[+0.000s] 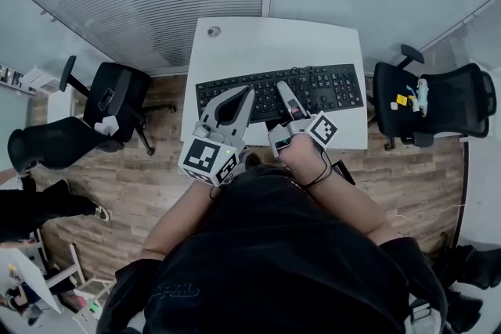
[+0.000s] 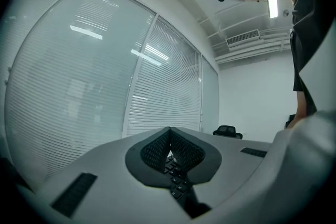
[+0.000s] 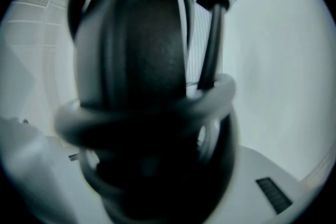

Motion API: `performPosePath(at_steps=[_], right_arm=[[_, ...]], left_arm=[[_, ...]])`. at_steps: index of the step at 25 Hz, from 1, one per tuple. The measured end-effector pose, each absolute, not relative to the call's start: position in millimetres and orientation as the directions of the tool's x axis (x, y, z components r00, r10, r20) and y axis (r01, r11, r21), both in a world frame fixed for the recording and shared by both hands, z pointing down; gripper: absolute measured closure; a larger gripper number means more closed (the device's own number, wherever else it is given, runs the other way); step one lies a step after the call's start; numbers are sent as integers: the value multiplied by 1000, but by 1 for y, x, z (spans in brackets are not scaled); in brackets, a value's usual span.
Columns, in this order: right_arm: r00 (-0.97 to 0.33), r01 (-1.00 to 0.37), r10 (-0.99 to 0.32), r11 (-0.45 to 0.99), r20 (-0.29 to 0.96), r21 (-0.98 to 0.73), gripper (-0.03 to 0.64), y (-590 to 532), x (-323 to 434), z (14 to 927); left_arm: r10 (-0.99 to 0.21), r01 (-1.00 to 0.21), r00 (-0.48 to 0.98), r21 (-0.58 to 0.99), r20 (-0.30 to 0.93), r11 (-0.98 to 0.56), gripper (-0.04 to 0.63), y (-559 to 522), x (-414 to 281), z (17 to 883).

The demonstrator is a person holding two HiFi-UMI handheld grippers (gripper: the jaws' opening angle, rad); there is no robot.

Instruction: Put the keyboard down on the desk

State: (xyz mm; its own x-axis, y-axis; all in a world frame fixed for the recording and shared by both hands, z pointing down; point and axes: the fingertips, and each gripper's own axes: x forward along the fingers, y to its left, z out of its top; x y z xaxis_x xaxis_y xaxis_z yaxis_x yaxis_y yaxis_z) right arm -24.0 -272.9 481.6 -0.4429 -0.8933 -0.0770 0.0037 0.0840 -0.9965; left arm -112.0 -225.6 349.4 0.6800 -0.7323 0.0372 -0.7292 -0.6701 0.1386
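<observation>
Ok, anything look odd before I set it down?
Yes: a coiled black cable bunches right at the right gripper, filling its view, so its grip can't be checked. The keyboard is held slightly askew to the desk.

Lighting bright and even; ceiling strip light (image 2: 272,7) glares in the left gripper view. All views bow at the edges, corners dark. Right gripper view: cable (image 3: 136,60) dark, out of focus.

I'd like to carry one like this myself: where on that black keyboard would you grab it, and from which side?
Likely the long near edge of the keyboard, approached from the person's side of the desk. It is flat and thin, so one jaw goes over the keys, one beneath. Being long, it suits two spaced grips; the left gripper bites there.
</observation>
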Motion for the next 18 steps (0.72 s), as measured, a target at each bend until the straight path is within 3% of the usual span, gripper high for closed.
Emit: performPosePath(at_steps=[11, 18], right_arm=[[-426, 5, -904, 31, -31, -999, 459, -269, -26, 500], [-439, -10, -897, 69, -57, -998, 459, -283, -36, 487]], left_arm=[[-718, -715, 694, 174, 55, -677, 580, -222, -119, 365], [-740, -736, 671, 155, 39, -659, 580, -225, -133, 359]])
